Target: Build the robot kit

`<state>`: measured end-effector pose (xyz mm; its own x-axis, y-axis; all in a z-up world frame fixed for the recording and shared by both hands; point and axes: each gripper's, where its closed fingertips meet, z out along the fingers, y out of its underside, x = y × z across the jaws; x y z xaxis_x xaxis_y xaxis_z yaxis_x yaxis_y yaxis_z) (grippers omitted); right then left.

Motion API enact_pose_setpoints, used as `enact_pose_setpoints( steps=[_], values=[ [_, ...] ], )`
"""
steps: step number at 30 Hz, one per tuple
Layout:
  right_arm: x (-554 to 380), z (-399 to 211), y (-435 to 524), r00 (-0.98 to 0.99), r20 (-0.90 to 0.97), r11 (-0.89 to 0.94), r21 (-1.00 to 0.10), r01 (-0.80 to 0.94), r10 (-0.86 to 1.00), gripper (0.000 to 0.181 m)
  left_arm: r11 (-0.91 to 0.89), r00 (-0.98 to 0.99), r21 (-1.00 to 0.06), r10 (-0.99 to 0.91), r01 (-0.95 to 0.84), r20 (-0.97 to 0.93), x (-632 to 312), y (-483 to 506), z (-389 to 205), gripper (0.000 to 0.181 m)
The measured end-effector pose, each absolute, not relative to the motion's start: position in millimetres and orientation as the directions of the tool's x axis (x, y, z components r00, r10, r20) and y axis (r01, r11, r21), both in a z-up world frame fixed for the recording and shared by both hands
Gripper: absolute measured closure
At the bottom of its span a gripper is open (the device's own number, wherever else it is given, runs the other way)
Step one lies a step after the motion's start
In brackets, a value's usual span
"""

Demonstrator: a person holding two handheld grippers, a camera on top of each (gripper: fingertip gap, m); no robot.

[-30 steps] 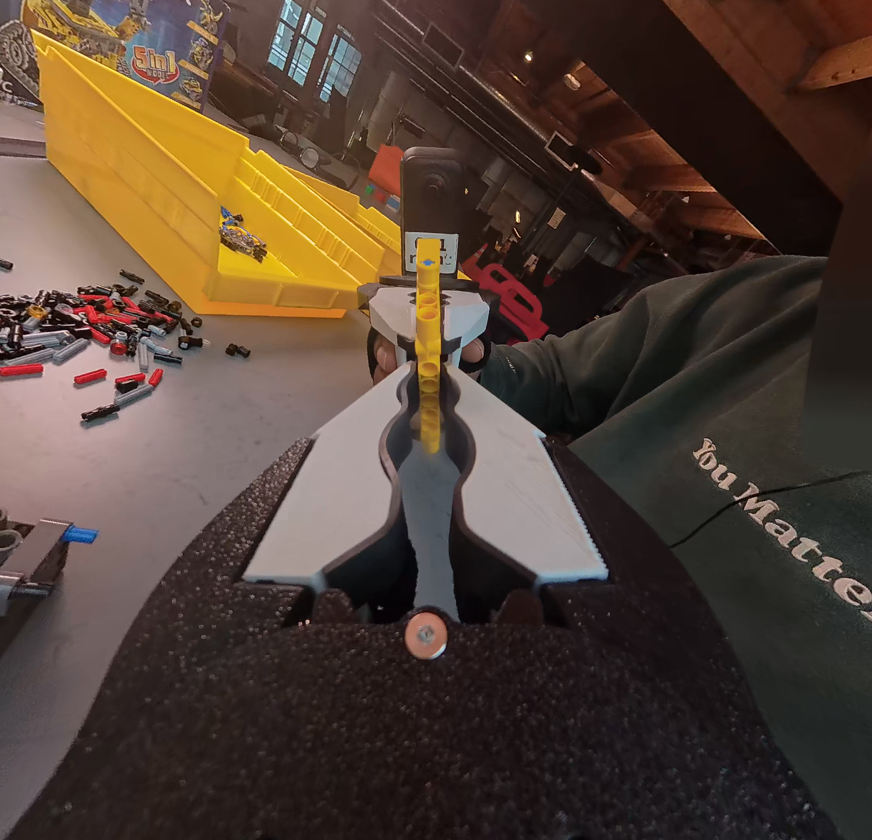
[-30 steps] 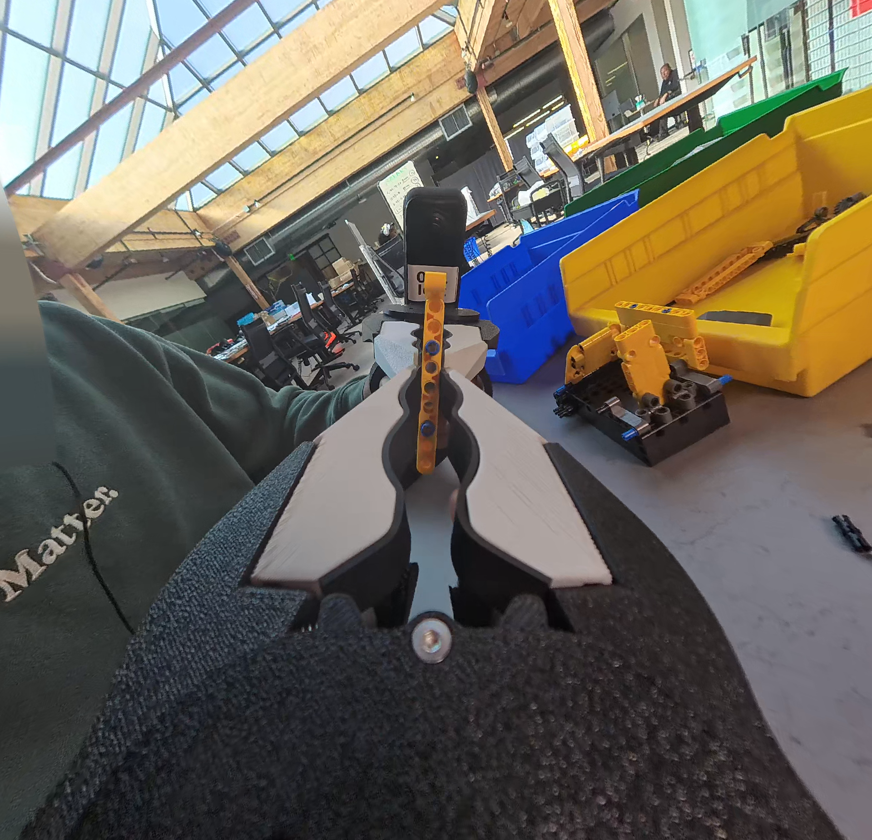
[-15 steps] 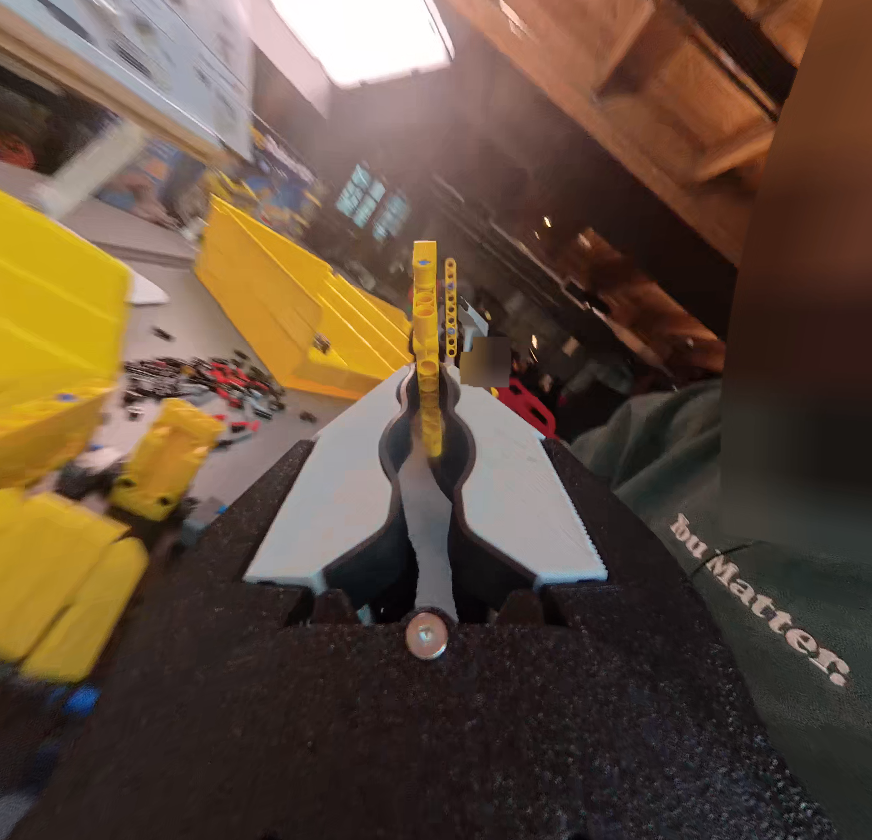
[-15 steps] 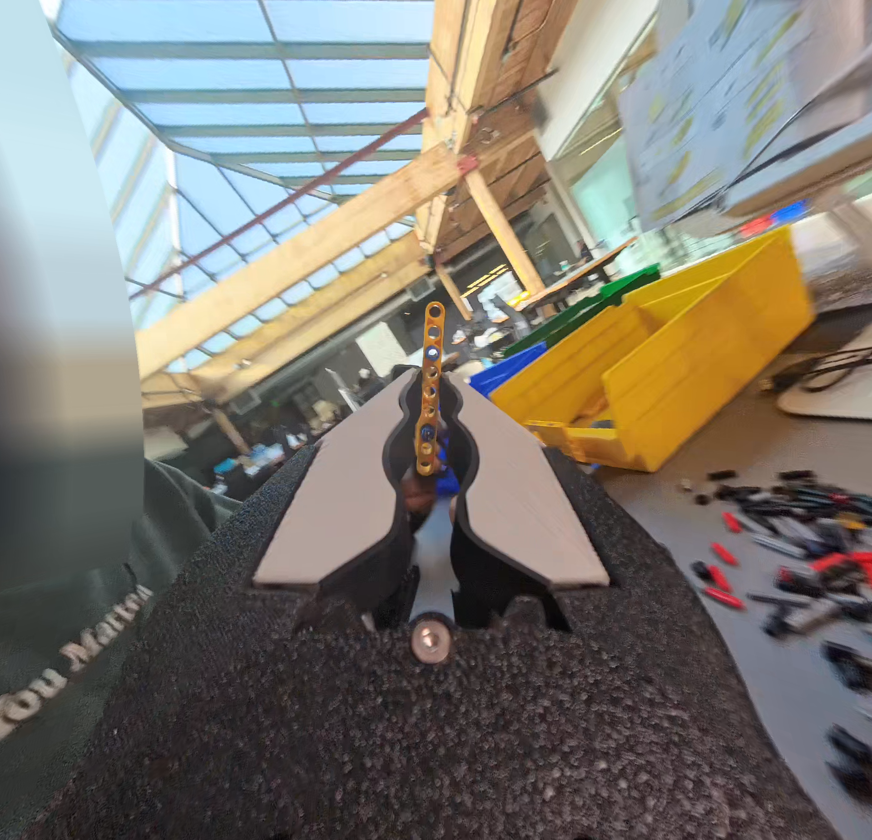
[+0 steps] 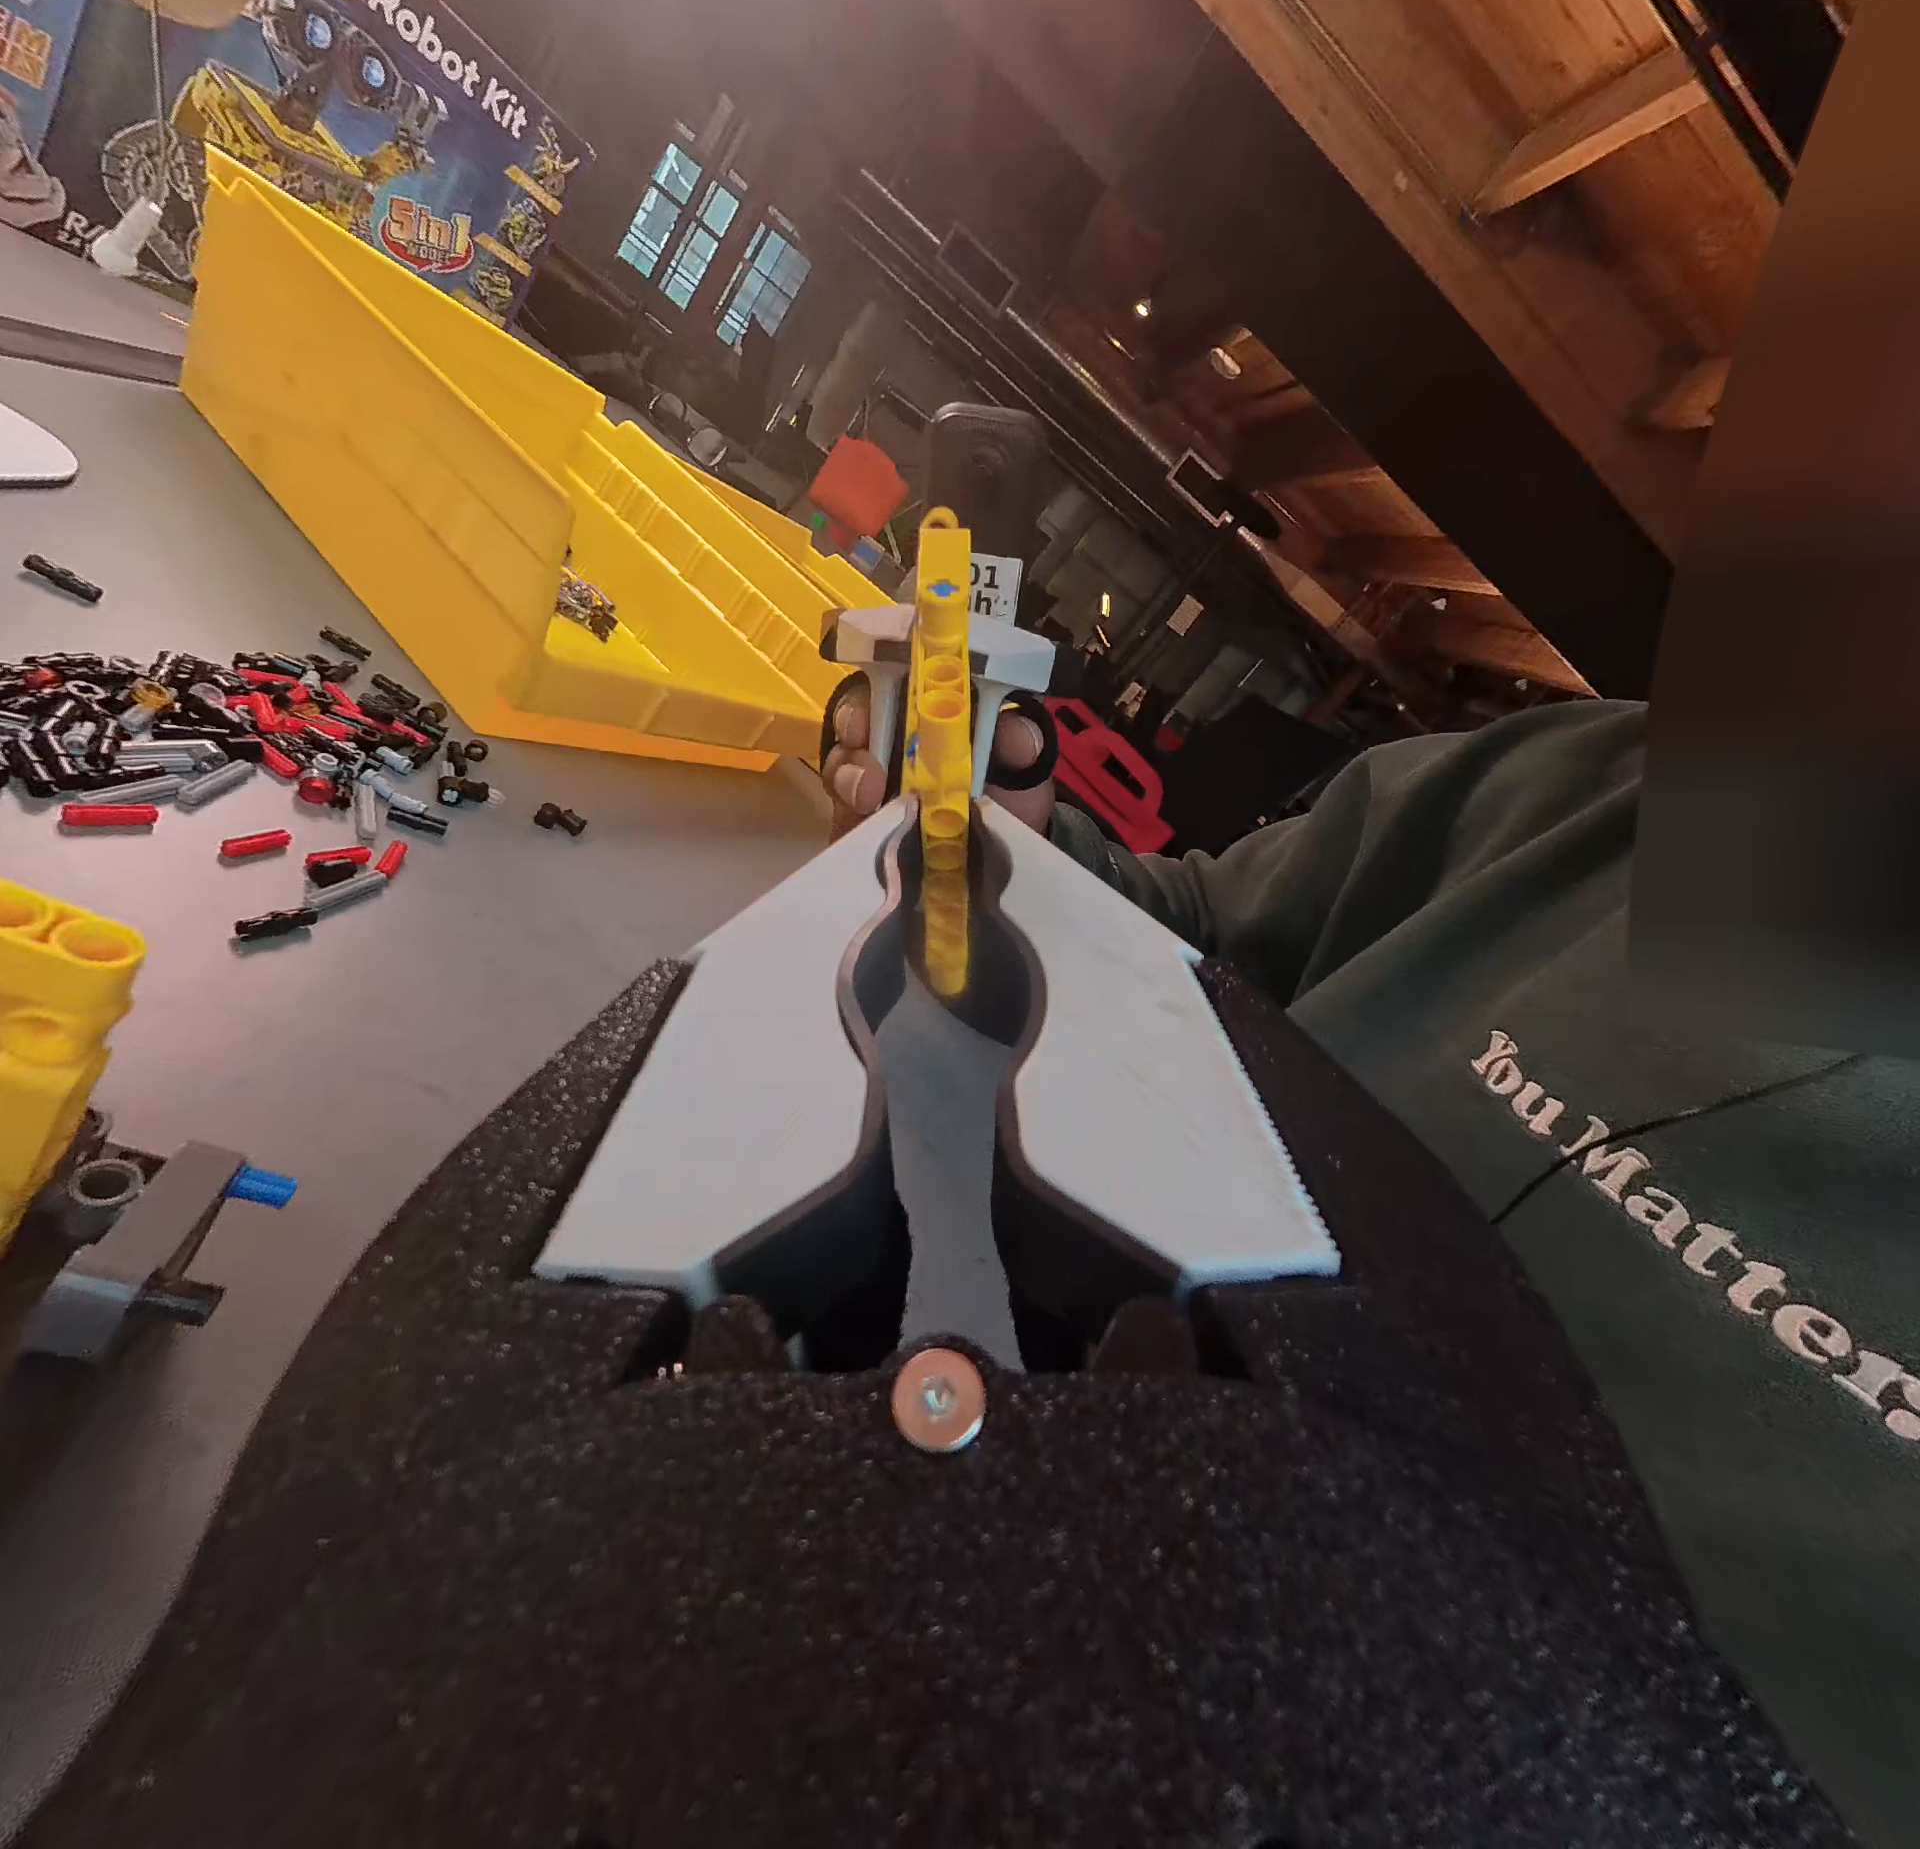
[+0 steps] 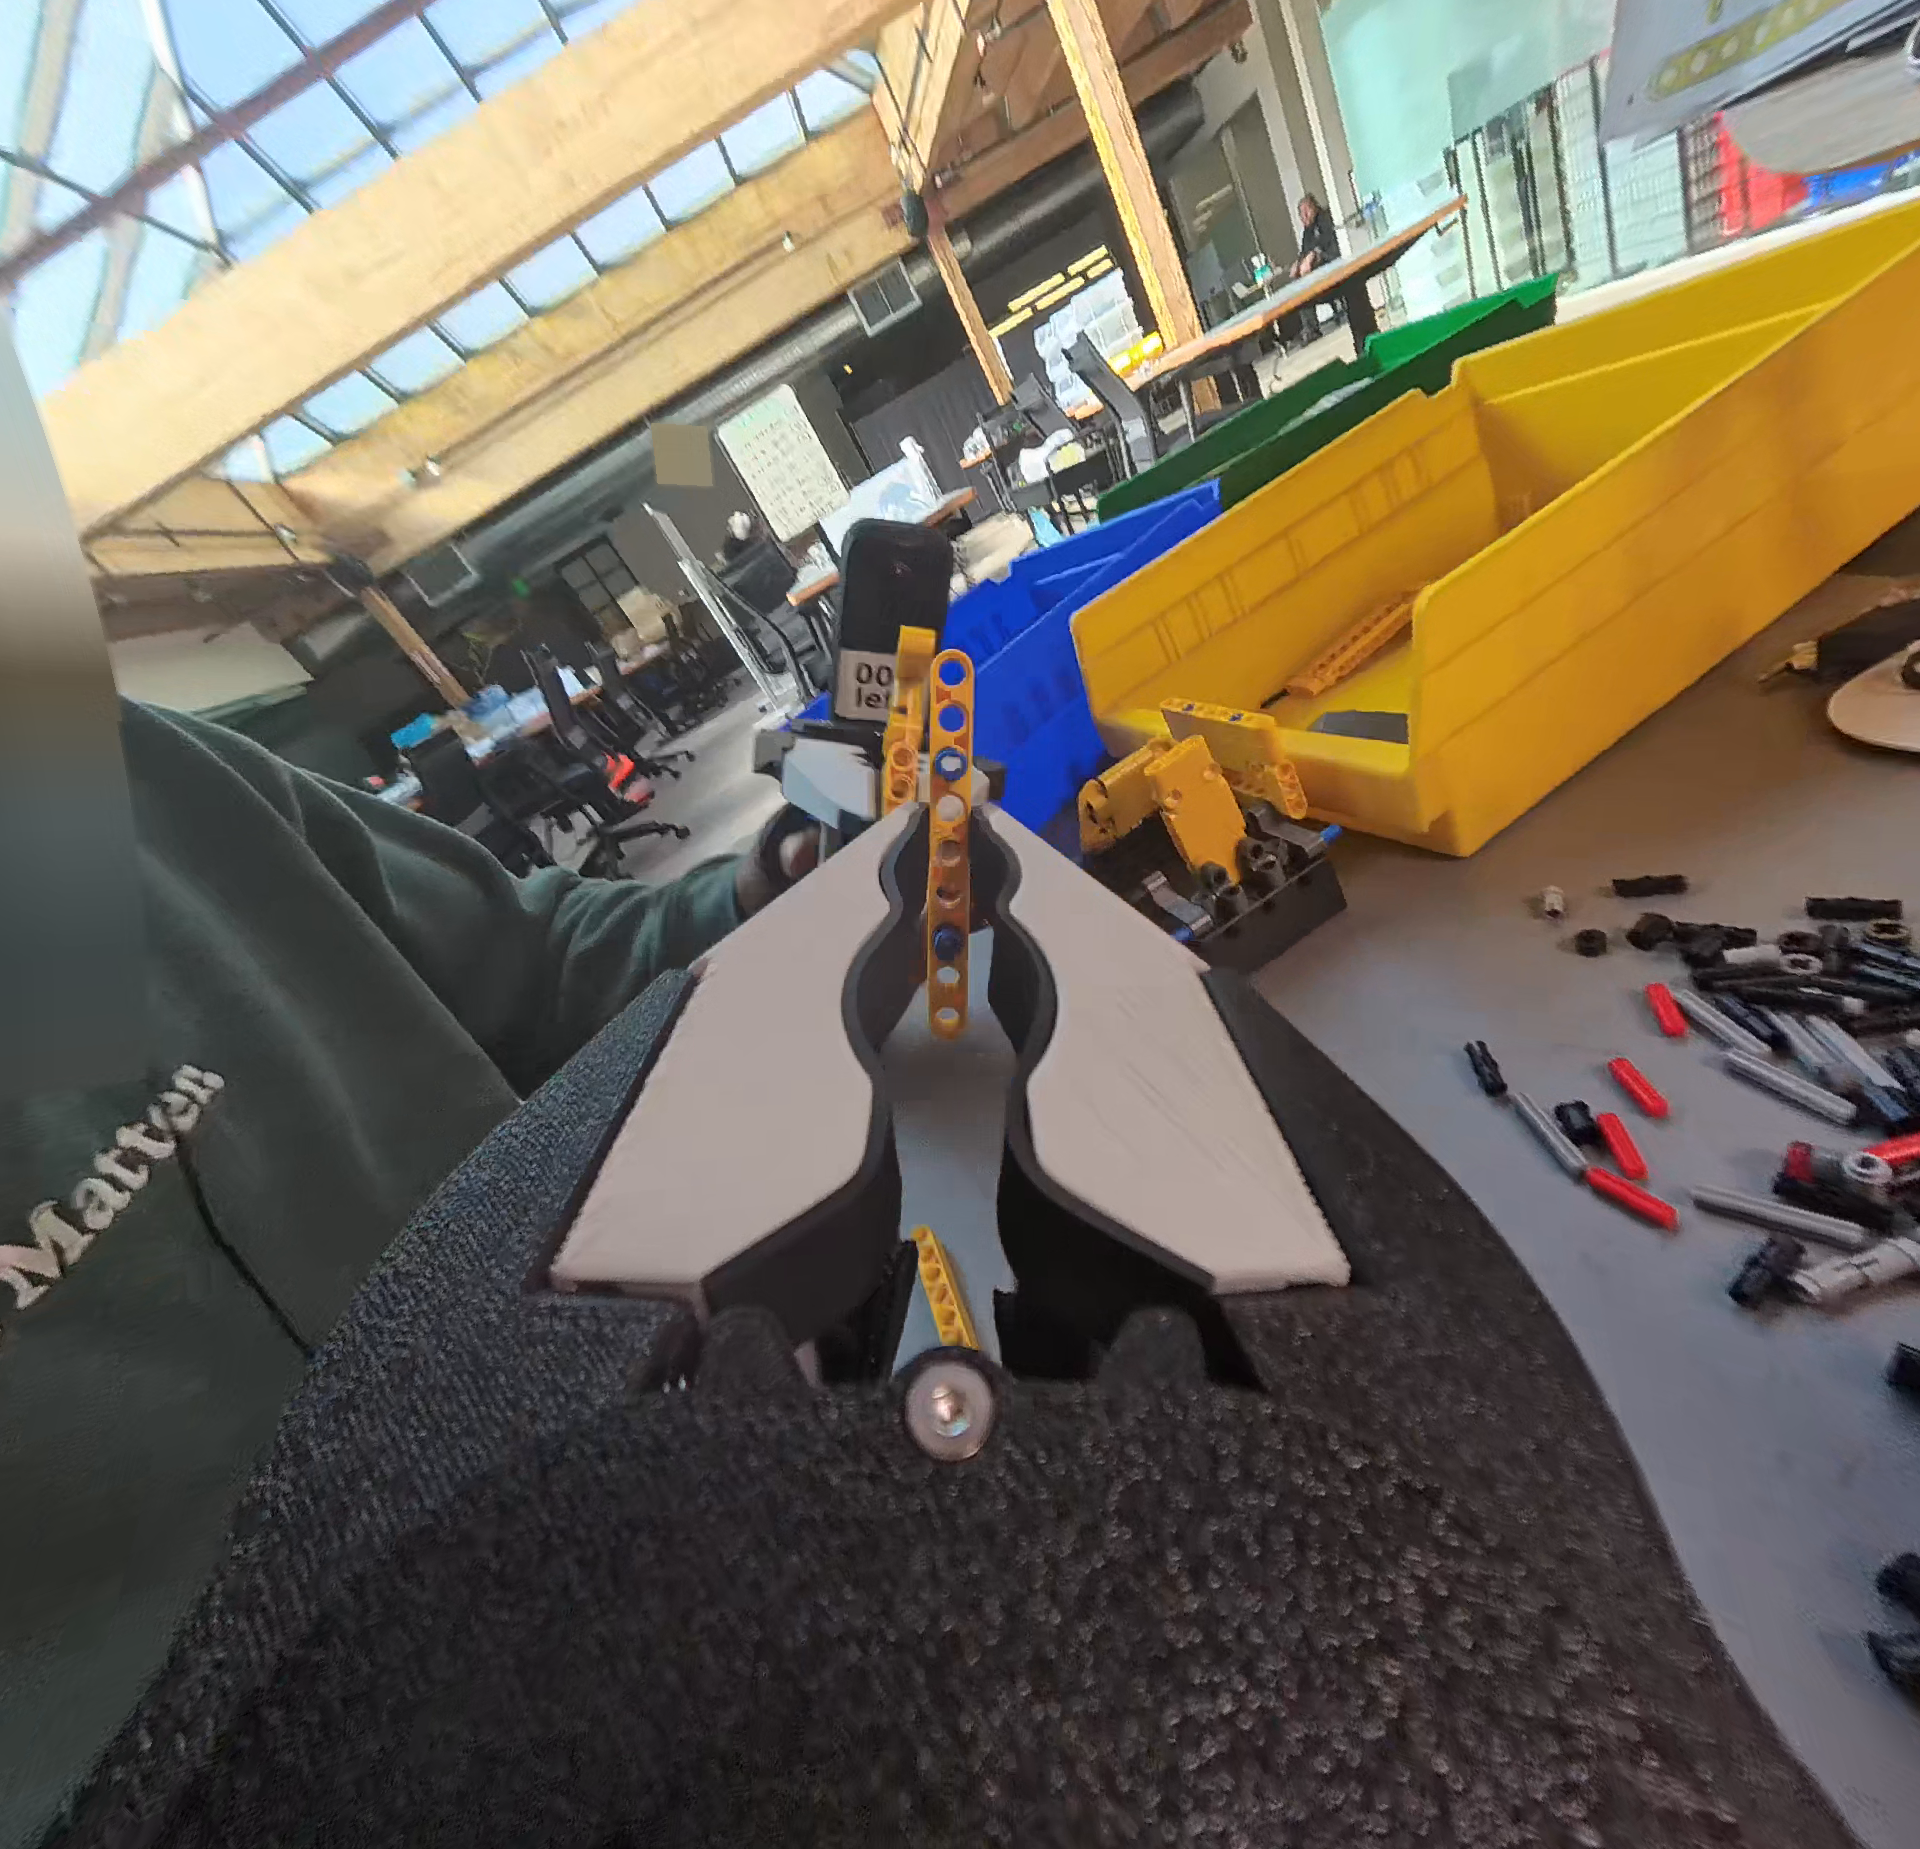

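Note:
My left gripper is shut on a thick yellow beam with holes, held upright in the air. My right gripper is shut on a thin yellow beam with blue pins. The two grippers face each other, tips close. In the right wrist view the left gripper and its thick beam stand just left of the thin beam. In the left wrist view the right gripper sits right behind the thick beam. I cannot tell whether the beams touch.
A yellow and black assembly stands on the grey table by yellow, blue and green bins. A pile of small black, red and grey pins lies nearby. A person's green sleeve is close. A toy kit box stands behind. My hands' fingertips stand some 5 centimeters from each other.
Both grippers swung away half a second ago and have come back to face each other. The two beams now stand side by side, each still gripped.

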<state>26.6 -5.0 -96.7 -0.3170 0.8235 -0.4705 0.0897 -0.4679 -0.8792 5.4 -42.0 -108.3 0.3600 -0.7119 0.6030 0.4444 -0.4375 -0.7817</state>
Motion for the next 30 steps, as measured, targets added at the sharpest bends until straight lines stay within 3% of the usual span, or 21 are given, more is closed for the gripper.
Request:
enact_pose_setpoints(
  steps=[5, 10, 12, 15, 18, 22, 24, 26, 30],
  values=[
    [23, -157, -3, -0.169, -0.111, -0.039, -0.924, 0.380, 0.979, 0.174, -0.441, 0.354, -0.783, -0.717, 0.438, 0.601, 8, -45, -111, 0.176],
    [27, -219, 2, -0.205, 0.306, 0.366, -0.710, 0.601, 0.930, 0.174, -0.444, 0.353, -0.786, -0.719, 0.431, 0.599, 10, -46, -114, 0.176],
    [30, -234, 0, -0.253, 0.384, 0.452, -0.630, 0.632, 0.888, 0.170, -0.428, 0.362, -0.797, -0.727, 0.426, 0.584, 9, -46, -113, 0.175],
    [29, -225, -10, -0.271, 0.327, 0.424, -0.679, 0.599, 0.905, 0.143, -0.404, 0.369, -0.813, -0.743, 0.418, 0.559, 9, -48, -111, 0.175],
    [25, -173, -38, -0.308, 0.115, 0.243, -0.874, 0.420, 0.944, 0.125, -0.369, 0.381, -0.837, -0.764, 0.404, 0.521, 11, -51, -107, 0.175],
    [24, -125, -62, -0.359, -0.067, 0.025, -0.969, 0.248, 0.931, 0.132, -0.285, 0.381, -0.873, -0.814, 0.395, 0.438, 19, -57, -97, 0.175],
    [19, -121, -66, -0.335, -0.051, 0.021, -0.978, 0.206, 0.941, 0.154, -0.262, 0.383, -0.889, -0.830, 0.374, 0.406, 25, -59, -95, 0.176],
    [17, -120, -65, -0.297, 0.026, 0.082, -0.981, 0.178, 0.954, 0.171, -0.253, 0.400, -0.898, -0.828, 0.361, 0.394, 27, -59, -96, 0.174],
    [21, -107, -40, -0.102, 0.382, 0.392, -0.912, 0.121, 0.919, 0.174, -0.287, 0.437, -0.876, -0.780, 0.388, 0.449, 15, -53, -98, 0.159]
  ],
)
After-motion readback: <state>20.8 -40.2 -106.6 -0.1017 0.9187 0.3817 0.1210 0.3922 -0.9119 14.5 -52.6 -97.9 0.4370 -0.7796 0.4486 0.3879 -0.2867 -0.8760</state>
